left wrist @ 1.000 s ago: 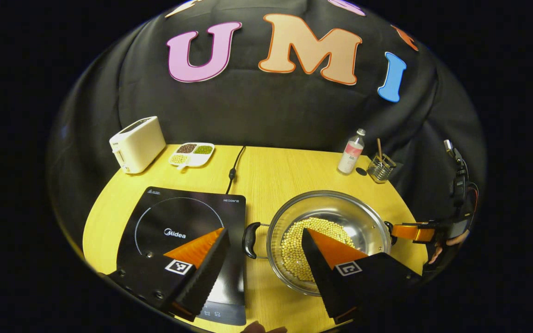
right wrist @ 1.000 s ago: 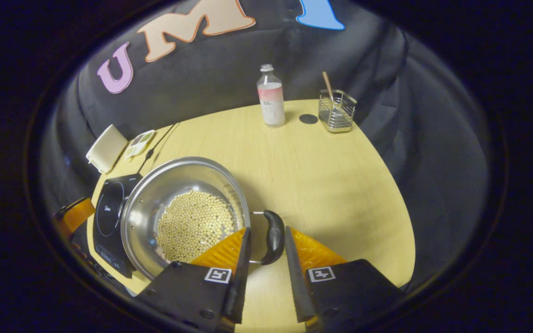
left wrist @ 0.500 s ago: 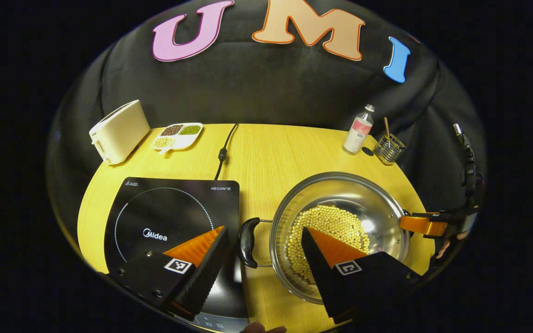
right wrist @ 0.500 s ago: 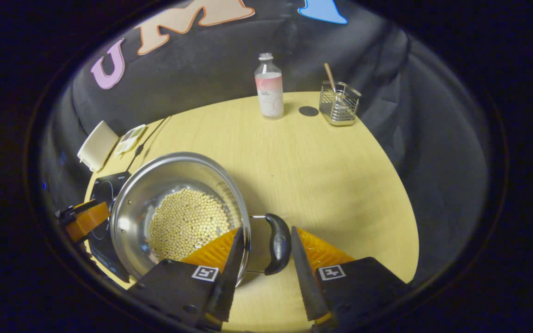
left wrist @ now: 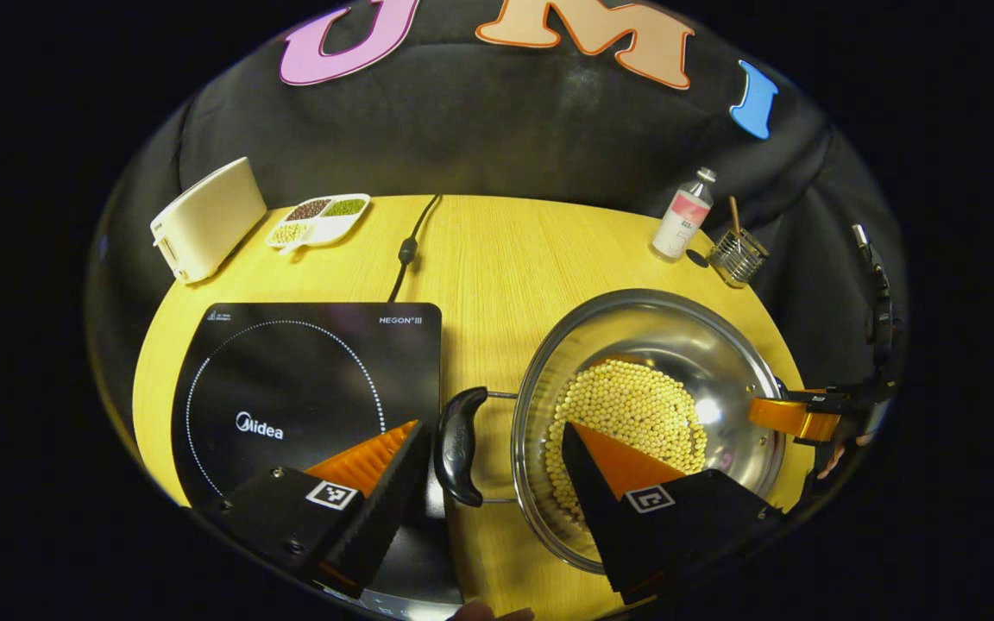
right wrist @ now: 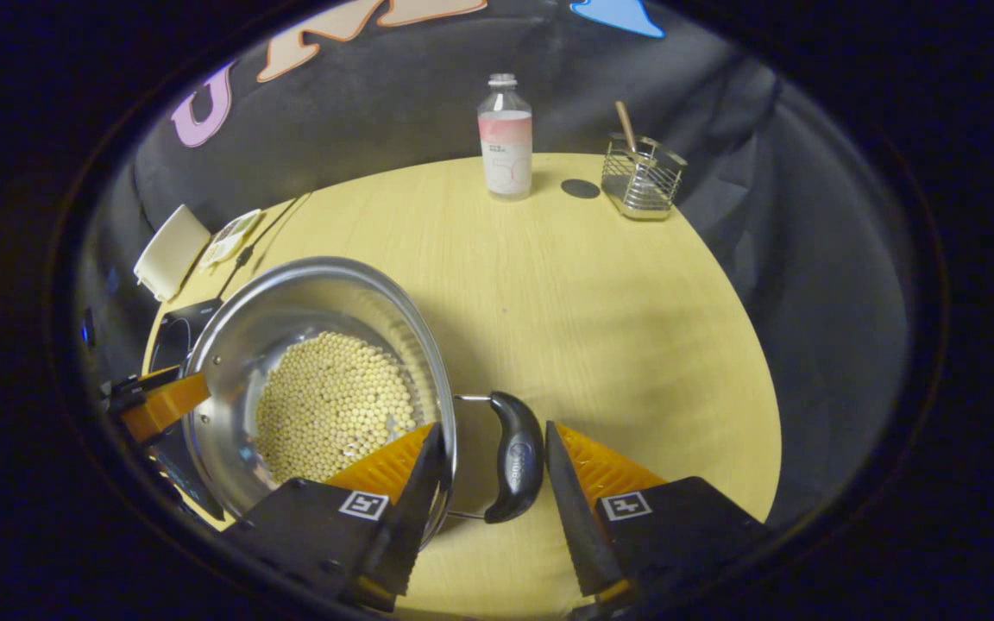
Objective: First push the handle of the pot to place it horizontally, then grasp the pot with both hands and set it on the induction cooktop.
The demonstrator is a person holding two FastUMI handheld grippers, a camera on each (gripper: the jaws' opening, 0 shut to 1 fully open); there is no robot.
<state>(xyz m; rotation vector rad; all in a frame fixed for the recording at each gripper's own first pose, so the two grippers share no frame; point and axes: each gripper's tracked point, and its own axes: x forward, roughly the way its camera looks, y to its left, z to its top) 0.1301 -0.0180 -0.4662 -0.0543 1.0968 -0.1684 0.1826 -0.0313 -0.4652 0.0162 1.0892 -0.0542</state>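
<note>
The steel pot (left wrist: 645, 312) of yellow beans stands on the table just right of the black induction cooktop (left wrist: 290, 379). Its handles point left and right. My left gripper (left wrist: 493, 429) is open and hangs over the left black handle (left wrist: 460, 446); one finger is by the cooktop's edge, the other over the beans. In the right gripper view my right gripper (right wrist: 493, 429) is open with the right handle (right wrist: 516, 457) between its fingers, the left finger over the pot (right wrist: 307, 276) rim. The right gripper (left wrist: 795, 417) also shows at the pot's far side.
Along the table's back are a cream toaster (left wrist: 204, 216), a divided dish (left wrist: 320, 217) of beans, the cooktop's cord (left wrist: 406, 250), a bottle (right wrist: 506, 138), a small black disc (right wrist: 581, 188) and a wire holder (right wrist: 642, 177). Bare tabletop lies behind the pot.
Both grippers have come closer to the pot's handles, so pot and handles look larger. The right gripper's fingers stand slightly wider apart. The pot has not visibly shifted.
</note>
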